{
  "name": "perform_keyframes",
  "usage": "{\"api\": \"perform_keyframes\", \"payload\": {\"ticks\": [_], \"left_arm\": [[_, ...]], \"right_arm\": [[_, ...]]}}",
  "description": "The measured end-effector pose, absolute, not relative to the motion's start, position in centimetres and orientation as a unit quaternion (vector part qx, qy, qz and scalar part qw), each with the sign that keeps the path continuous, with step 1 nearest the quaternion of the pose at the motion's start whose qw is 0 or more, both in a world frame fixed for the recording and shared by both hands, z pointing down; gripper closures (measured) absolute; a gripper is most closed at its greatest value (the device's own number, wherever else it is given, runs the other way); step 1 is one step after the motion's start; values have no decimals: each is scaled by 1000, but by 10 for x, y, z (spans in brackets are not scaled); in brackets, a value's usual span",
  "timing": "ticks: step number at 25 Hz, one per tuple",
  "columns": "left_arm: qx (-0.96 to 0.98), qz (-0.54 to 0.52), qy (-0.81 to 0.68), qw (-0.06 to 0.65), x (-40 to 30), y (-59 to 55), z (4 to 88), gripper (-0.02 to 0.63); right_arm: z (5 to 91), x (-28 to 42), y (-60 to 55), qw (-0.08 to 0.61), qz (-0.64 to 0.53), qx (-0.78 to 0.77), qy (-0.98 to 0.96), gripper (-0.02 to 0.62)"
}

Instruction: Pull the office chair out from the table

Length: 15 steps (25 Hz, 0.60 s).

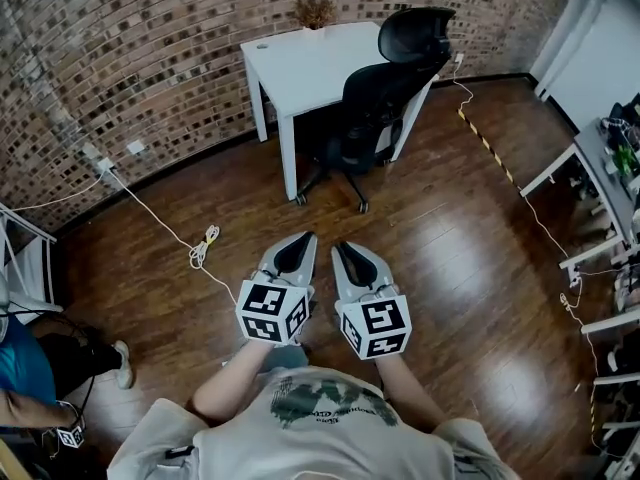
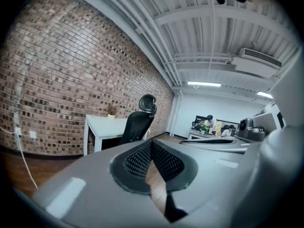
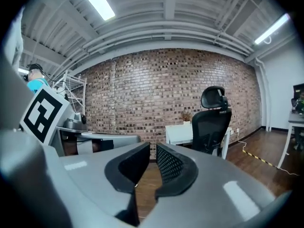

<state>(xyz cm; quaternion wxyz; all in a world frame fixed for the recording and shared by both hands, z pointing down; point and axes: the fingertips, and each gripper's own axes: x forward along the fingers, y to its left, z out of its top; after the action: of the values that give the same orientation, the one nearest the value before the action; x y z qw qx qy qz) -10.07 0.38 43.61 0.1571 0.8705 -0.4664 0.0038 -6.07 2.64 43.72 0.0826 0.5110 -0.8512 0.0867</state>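
A black office chair (image 1: 385, 98) with a headrest is tucked under a white table (image 1: 310, 63) against the brick wall. Both grippers are held side by side low in the head view, well short of the chair, over the wooden floor. The left gripper (image 1: 305, 238) is shut and empty; in its own view its tips (image 2: 151, 142) meet, with the chair (image 2: 137, 125) far ahead. The right gripper (image 1: 342, 246) holds nothing; its jaws (image 3: 151, 148) stand a narrow slit apart, and the chair (image 3: 211, 127) is ahead to the right.
A small dried plant (image 1: 316, 10) stands on the table. A white cable (image 1: 203, 248) runs across the floor at left, and striped tape (image 1: 485, 143) lies at right. Desks (image 1: 600, 168) line the right side. A seated person (image 1: 30, 368) is at lower left.
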Motion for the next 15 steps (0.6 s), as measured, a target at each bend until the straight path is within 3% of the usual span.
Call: {"api": "perform_keyframes", "payload": {"ticks": [15], "left_arm": [[894, -14, -419, 159, -164, -110, 425, 589]], "right_arm": [[432, -125, -86, 71, 93, 556, -823, 557]]}}
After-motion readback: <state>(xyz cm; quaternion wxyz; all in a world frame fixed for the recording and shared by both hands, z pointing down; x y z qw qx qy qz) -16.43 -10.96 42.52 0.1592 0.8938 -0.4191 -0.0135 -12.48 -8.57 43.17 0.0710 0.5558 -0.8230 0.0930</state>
